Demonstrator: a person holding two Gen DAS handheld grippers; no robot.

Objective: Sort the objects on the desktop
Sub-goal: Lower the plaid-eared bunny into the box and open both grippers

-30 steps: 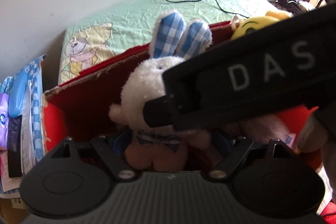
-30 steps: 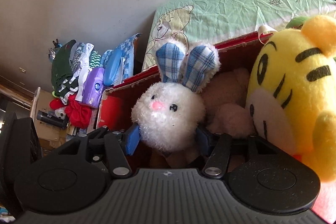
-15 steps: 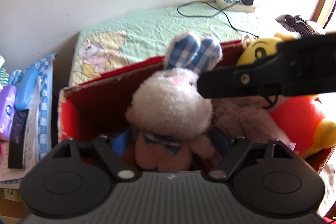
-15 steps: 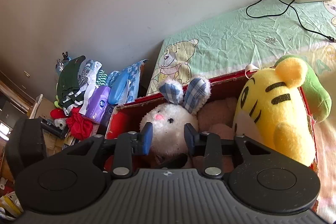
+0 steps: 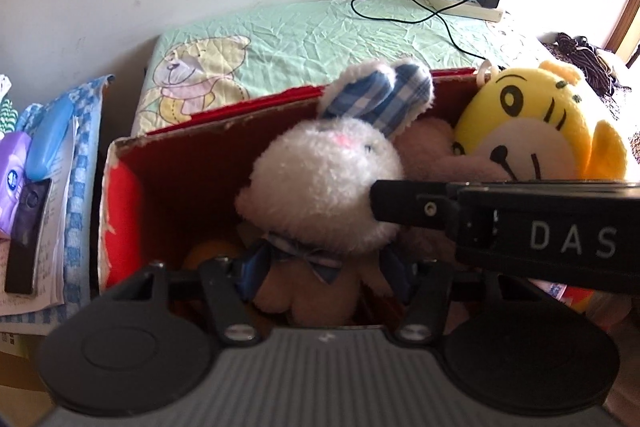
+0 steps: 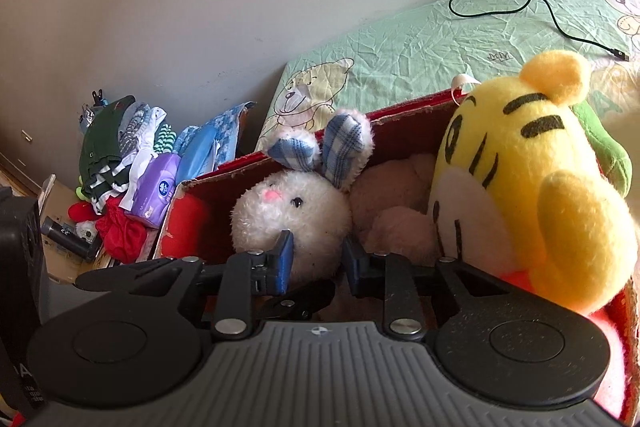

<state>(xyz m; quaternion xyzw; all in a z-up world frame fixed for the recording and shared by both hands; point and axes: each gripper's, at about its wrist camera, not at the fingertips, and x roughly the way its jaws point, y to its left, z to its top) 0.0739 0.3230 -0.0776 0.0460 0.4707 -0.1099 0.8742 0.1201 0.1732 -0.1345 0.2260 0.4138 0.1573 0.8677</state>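
A white bunny [image 5: 324,183] with blue checked ears sits up in a red box [image 5: 192,163]. The box stands on a green bed sheet [image 5: 312,35] with a bear picture on it. The bunny wears a blue bow and has a light brown body.

The left gripper [image 5: 326,269] has its blue jaws spread wide, one on each side of the bunny's body, low down. I cannot tell if they touch it. They are not squeezing it.

The right gripper [image 6: 318,261] is just in front of the bunny's head. Its blue jaws are partly apart, and the bottom of the fluffy head sits between them. I cannot tell if they pinch the fur. In the left wrist view, the right gripper shows as a black bar with white letters, coming in from the right and reaching the bunny's cheek.

A yellow tiger toy [image 6: 532,179] sits in the box to the right of the bunny. A pink-brown plush [image 6: 392,203] is tucked between the two.

Far back on the bed lies a white power strip [image 5: 464,1] with a black cord [image 5: 420,11]. To the left of the box is a pile of clothes [image 6: 116,147] and a purple tissue pack [image 6: 154,191].
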